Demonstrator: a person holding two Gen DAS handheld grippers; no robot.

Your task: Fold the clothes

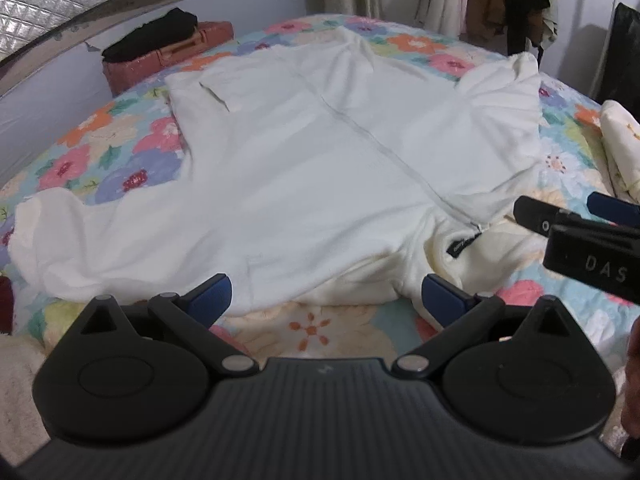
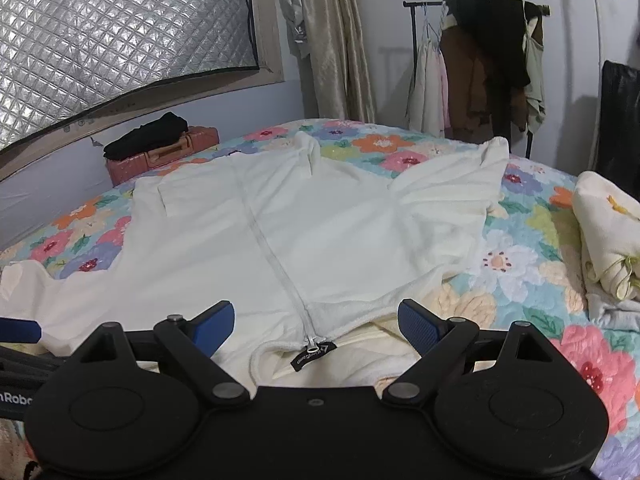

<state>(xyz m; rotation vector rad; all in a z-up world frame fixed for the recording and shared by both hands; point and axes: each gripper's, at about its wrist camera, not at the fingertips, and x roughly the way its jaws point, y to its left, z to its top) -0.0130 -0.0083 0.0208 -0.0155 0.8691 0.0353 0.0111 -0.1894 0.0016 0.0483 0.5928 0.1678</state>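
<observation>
My left claw (image 1: 326, 300) and right claw (image 2: 316, 322) both gape wide, holding nothing, poised at the near edge of the white jacket (image 2: 256, 236) spread flat on the flowered bedspread (image 2: 520, 264).

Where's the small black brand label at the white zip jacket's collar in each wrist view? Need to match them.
Left wrist: small black brand label sits lower right of centre, at the near end of the white zip jacket's zipper, above the right fingertip.
Right wrist: the label sits bottom centre, just below the zipper pull, between the open fingers.
Shared landmark: pink suitcase with black folded clothes on top, upper left in both.
</observation>
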